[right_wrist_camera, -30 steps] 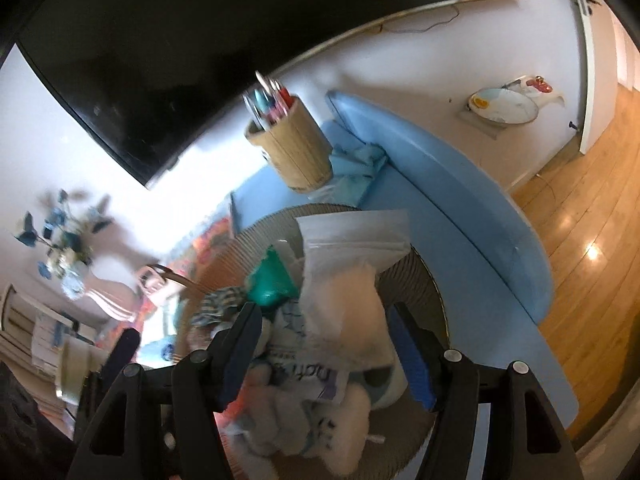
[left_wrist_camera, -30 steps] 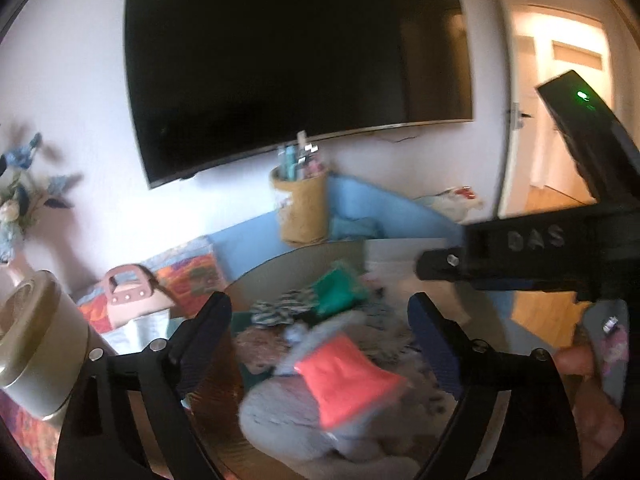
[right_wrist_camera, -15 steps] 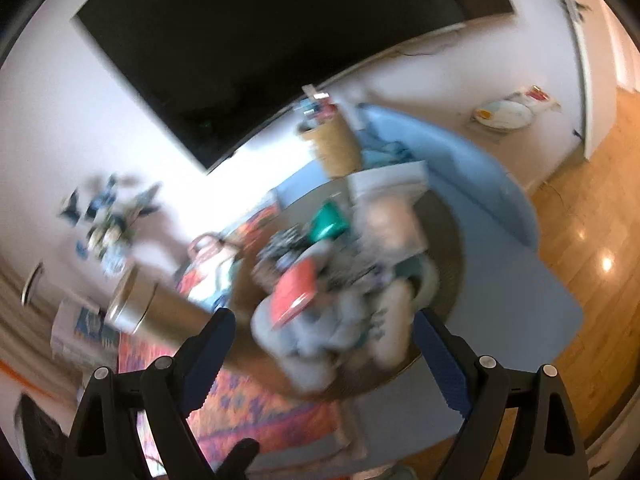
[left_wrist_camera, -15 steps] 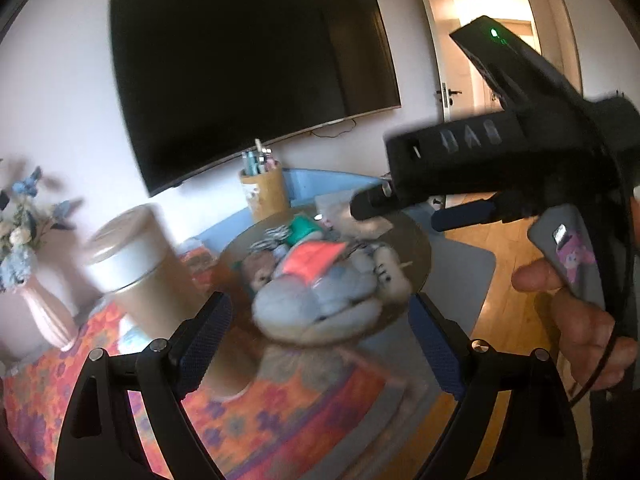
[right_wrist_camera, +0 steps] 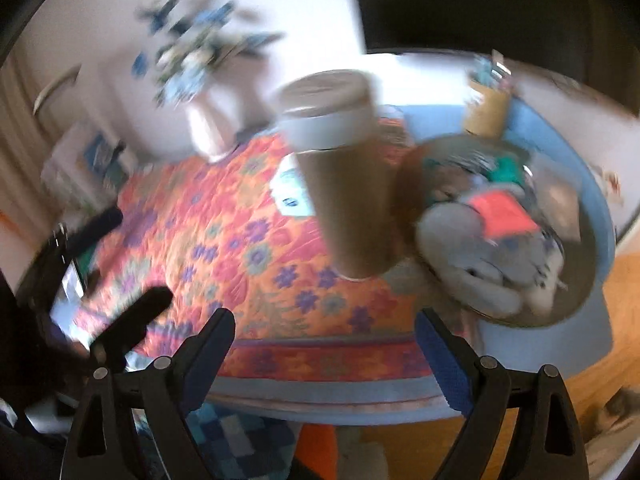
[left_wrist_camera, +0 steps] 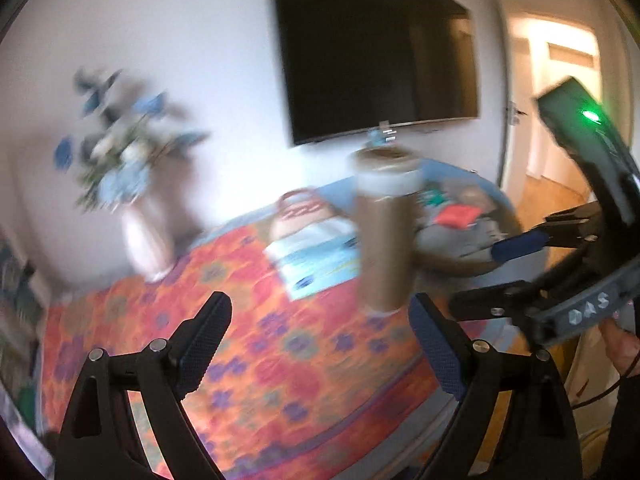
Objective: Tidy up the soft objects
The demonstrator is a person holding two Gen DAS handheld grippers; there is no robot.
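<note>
Left wrist view, blurred by motion: the left gripper (left_wrist_camera: 320, 334) sits at 6 o'clock with its jaws spread wide and nothing between them, above an orange floral tablecloth (left_wrist_camera: 248, 344). Just past the fingers, toward 1 o'clock, stands a tall brown cylindrical container (left_wrist_camera: 386, 224) with a pale lid band. Behind it lie a light-blue booklet (left_wrist_camera: 316, 258) and a small pink bag (left_wrist_camera: 302, 210). At 3 o'clock a round tray (left_wrist_camera: 460, 262) carries the pile of soft objects (left_wrist_camera: 460, 220), a red-orange piece on top. The right gripper (left_wrist_camera: 516, 276) enters from 3 o'clock, its jaws apart and empty, near the tray's front edge. At 9 o'clock stands a white vase of blue flowers (left_wrist_camera: 136, 184); a wall-mounted television (left_wrist_camera: 376, 56) fills 12 o'clock.

Right wrist view, also blurred: the right gripper (right_wrist_camera: 324, 344) at 6 o'clock, jaws spread, empty, over the cloth's near border. The brown container (right_wrist_camera: 344, 176) stands upright at centre. The tray (right_wrist_camera: 580, 296) sits at 3 o'clock, touching or just beside the container; I cannot tell which. The soft objects (right_wrist_camera: 480, 248) fill it, grey plush in front. A basket of pens (right_wrist_camera: 488, 108) stands at 1 o'clock, the vase (right_wrist_camera: 208, 116) at 11 o'clock. The left gripper (right_wrist_camera: 124, 264) shows at 8 o'clock, jaws apart.
</note>
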